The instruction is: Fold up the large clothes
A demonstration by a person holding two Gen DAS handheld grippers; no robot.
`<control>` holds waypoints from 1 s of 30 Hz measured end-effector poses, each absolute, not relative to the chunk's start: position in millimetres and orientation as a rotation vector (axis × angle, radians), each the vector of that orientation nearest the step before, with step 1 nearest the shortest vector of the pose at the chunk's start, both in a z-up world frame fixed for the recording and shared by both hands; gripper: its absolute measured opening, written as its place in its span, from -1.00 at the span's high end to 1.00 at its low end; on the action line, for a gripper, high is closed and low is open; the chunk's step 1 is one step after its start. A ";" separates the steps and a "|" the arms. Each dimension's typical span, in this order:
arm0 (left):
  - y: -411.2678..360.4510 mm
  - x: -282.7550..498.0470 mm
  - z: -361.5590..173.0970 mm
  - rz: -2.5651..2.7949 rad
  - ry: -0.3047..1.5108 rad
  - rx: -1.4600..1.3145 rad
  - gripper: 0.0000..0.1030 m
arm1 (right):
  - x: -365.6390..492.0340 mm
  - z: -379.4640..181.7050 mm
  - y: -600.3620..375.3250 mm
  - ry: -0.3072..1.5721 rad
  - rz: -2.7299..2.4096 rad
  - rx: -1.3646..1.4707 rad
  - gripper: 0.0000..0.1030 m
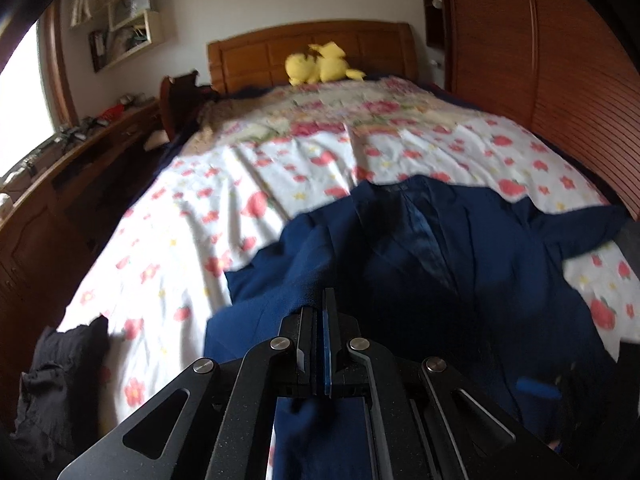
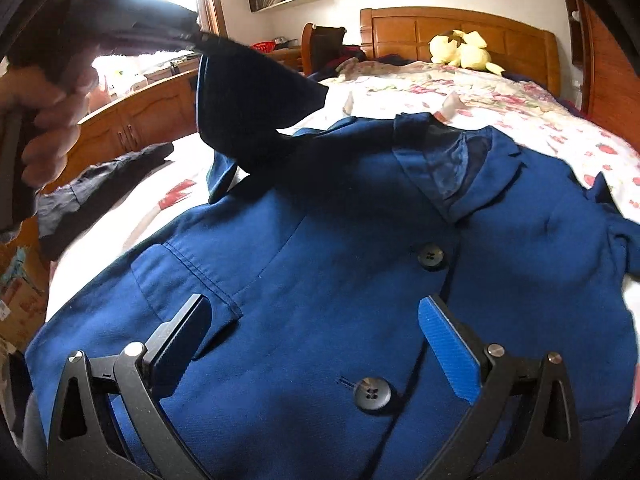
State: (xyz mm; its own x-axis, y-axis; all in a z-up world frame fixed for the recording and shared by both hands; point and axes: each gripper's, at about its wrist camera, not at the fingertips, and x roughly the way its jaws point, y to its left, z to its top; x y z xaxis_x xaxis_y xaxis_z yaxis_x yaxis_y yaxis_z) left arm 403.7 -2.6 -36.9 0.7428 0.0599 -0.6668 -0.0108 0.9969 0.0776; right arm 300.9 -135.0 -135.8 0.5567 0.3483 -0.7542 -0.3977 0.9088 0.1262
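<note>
A navy blue blazer (image 2: 320, 264) lies face up on the bed, buttons (image 2: 373, 394) and a flap pocket (image 2: 188, 276) showing. My left gripper (image 1: 322, 304) is shut on the blazer's sleeve (image 1: 296, 272). In the right wrist view that gripper (image 2: 196, 36) holds the sleeve cuff (image 2: 256, 104) lifted above the blazer's left shoulder. My right gripper (image 2: 316, 320) is open and empty, its jaws wide apart just above the blazer's lower front. The blazer also shows in the left wrist view (image 1: 440, 248).
The bed has a white floral sheet (image 1: 224, 200) and a wooden headboard (image 1: 312, 52) with a yellow plush toy (image 1: 320, 64). A dark garment (image 1: 60, 380) lies at the bed's left edge. Wooden cabinets (image 1: 40, 216) stand left, a wooden wardrobe (image 1: 540, 60) right.
</note>
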 end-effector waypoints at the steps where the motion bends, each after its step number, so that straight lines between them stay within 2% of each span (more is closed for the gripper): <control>1: -2.3 402.4 -38.9 0.030 0.750 0.064 0.94 | 299.3 -133.6 -137.0 0.872 0.435 -0.069 -1.00; 5: 1.3 389.2 -41.3 -0.008 0.793 0.037 0.78 | 290.7 -113.9 -147.7 0.852 0.404 -0.089 -1.00; 7: 2.9 379.9 -41.8 -0.021 0.798 0.041 0.58 | 286.3 -103.0 -157.2 0.837 0.383 -0.085 -1.00; 9: 2.3 369.7 -43.5 -0.045 0.803 0.037 0.31 | 283.1 -95.9 -164.9 0.823 0.365 -0.087 -1.00; 12: 3.9 358.8 -46.3 -0.064 0.808 0.026 0.13 | 277.4 -88.1 -177.0 0.813 0.328 -0.085 -1.00; 20: 16.3 321.1 -50.1 -0.036 0.769 0.024 0.12 | 258.1 -84.8 -202.6 0.801 0.266 -0.072 -1.00; 30: 50.5 330.1 -77.1 0.089 0.779 0.006 0.12 | 242.5 -101.9 -208.1 0.840 0.269 -0.091 -1.00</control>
State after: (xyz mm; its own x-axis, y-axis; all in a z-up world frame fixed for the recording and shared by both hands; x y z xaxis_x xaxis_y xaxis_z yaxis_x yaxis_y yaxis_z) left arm 330.1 50.5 -77.1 0.7083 0.0825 -0.7011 -0.0783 0.9962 0.0381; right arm 242.5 -208.1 -101.9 0.6355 0.1996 -0.7459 -0.2713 0.9621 0.0264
